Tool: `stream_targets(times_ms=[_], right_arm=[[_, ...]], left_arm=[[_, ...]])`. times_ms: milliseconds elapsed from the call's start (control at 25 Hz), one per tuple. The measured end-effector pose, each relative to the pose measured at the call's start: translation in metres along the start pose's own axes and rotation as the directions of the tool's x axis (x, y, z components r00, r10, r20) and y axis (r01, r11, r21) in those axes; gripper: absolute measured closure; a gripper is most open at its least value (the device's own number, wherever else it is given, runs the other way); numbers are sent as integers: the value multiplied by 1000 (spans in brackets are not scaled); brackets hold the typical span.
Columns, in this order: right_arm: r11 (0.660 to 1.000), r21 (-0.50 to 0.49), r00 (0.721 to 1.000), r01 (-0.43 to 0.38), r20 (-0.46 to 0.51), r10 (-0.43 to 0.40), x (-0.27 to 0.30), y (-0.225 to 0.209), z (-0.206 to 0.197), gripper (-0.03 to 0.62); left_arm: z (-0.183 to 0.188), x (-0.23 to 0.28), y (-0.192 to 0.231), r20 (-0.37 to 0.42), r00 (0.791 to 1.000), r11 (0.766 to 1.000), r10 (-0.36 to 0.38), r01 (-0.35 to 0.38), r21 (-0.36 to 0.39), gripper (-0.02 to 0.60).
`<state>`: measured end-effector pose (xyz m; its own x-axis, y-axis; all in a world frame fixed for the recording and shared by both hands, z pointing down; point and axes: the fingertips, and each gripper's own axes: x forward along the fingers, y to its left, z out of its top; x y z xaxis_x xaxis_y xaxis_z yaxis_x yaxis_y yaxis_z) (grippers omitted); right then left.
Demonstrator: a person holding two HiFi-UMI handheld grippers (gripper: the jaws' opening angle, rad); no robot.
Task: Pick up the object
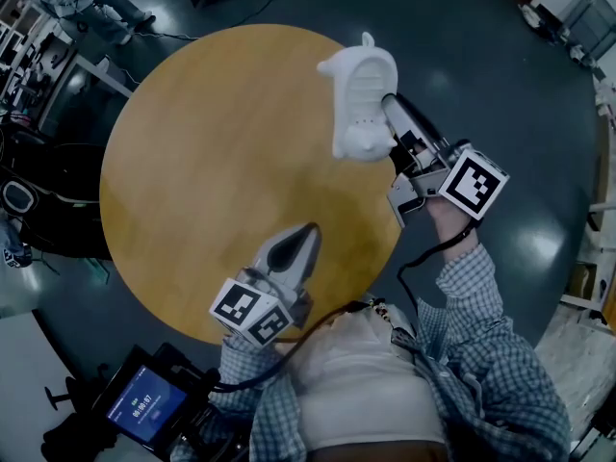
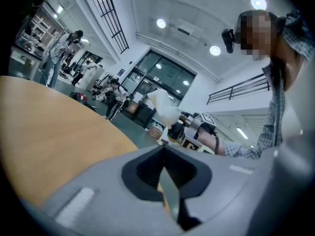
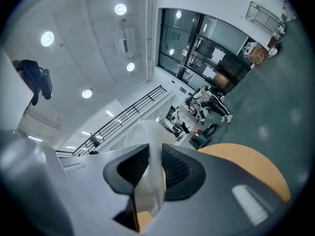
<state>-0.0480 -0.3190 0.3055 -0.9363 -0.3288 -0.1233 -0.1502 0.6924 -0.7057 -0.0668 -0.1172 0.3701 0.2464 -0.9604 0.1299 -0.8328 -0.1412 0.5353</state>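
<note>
The right claw (image 1: pixel 389 112) grips the white object (image 1: pixel 358 94) tightly and holds it raised above the round worktop's (image 1: pixel 212 162) far right edge. The left claw (image 1: pixel 300 239) is closed on nothing over the near edge. Broad bare wood lies between them.

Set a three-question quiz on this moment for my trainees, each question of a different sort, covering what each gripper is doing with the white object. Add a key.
1. True or false: the white moulded plastic object is clamped between the jaws of the right gripper.
2. The left gripper is: A) gripping the object; B) empty, over the round wooden table; C) lying on the floor.
3. Fill in: the left gripper's jaws are ______ (apart or together).
Key: 1 true; 2 B; 3 together.
</note>
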Motion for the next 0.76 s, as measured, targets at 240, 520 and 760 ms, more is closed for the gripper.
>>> stream_targets(times_ms=[240,520,760], right_arm=[[1000,2,1000,4,5,-4,-3,1,1,507],[1000,5,1000,13,9,-13,-7,-2,2,507],[1000,10,1000,15,10,-15,-7,-2,2,507]], left_arm=[[0,1,-2,0,1000,1000,-8,8,1,578],[-1,0,-2,-2,1000,1000,-8,8,-2,578],[-6,-1,0,32,999,999,-42,42,8,578]])
